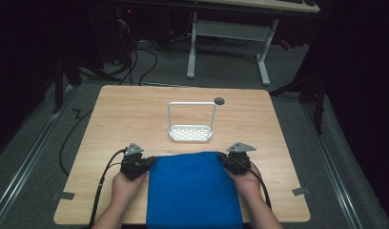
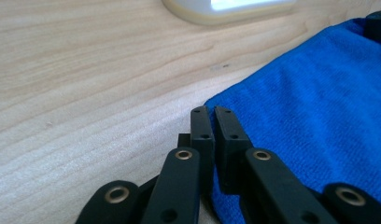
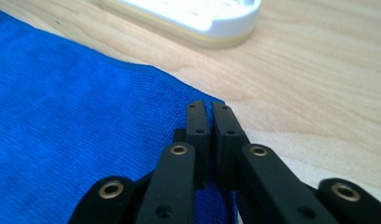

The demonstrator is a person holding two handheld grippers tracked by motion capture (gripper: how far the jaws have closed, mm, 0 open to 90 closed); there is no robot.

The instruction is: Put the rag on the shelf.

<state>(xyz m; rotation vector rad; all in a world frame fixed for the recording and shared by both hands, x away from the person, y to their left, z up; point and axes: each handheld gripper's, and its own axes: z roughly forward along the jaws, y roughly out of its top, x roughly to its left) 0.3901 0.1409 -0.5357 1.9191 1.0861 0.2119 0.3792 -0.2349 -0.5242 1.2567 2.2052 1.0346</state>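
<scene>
A blue cloth (image 1: 195, 191) lies flat on the near half of the wooden table (image 1: 130, 112) and hangs over its front edge. My left gripper (image 1: 150, 162) is at the cloth's far left corner, held in a hand. In the left gripper view the jaws of the left gripper (image 2: 212, 113) are pressed together on the edge of the cloth (image 2: 319, 102). My right gripper (image 1: 224, 159) is at the far right corner. In the right gripper view the right gripper (image 3: 210, 108) is likewise pinched on the corner of the cloth (image 3: 62, 116).
A white perforated tray with a tall hoop handle (image 1: 190, 132) stands just beyond the cloth at mid-table; its rim appears in the left gripper view (image 2: 226, 7) and the right gripper view (image 3: 198, 14). A small dark disc (image 1: 219, 100) lies behind it. Cables trail off the table's left.
</scene>
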